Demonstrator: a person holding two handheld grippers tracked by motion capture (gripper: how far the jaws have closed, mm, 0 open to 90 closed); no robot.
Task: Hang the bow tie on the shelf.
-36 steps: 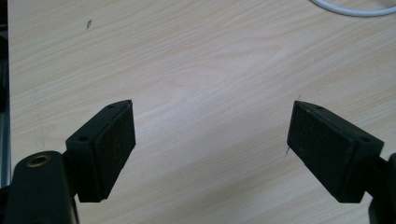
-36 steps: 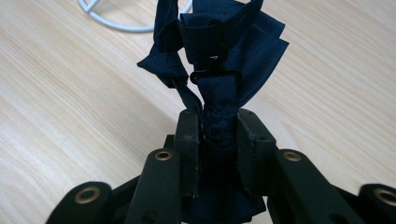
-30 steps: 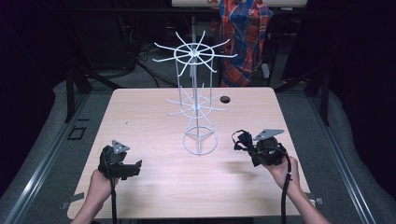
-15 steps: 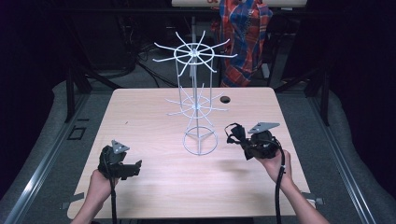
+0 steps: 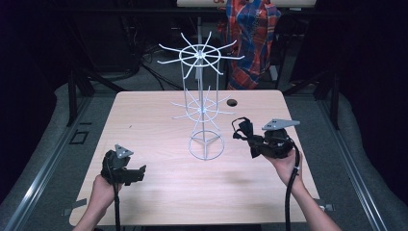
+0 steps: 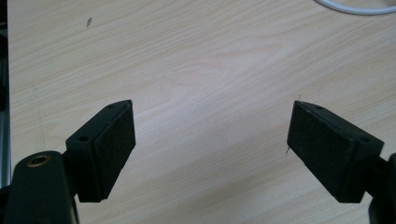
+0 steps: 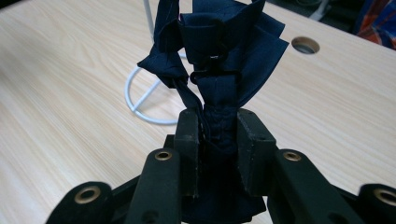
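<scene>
A white wire display rack [image 5: 202, 103] stands upright in the middle of the wooden table [image 5: 154, 115], with two rings of spoke hooks and a round base [image 7: 144, 98]. My right gripper [image 5: 248, 137] hovers just right of the rack's base, shut on a dark navy bow tie [image 5: 242, 128] that sticks up between its jaws [image 7: 219, 56]. My left gripper [image 5: 140, 172] rests low near the table's front left, held in a hand. Its pads [image 6: 114, 140] stand wide apart over bare wood, open with nothing between them.
A round cable hole [image 5: 232, 102] lies in the table behind the right gripper. A person in a plaid shirt [image 5: 252, 33] stands beyond the far edge. Metal rails [image 5: 43, 163] run along both sides of the table. The rack's base ring edge [image 6: 355, 9] lies ahead of the left gripper.
My right gripper has moved left and forward with the bow tie, closer to the rack's base. The left gripper has stayed in place.
</scene>
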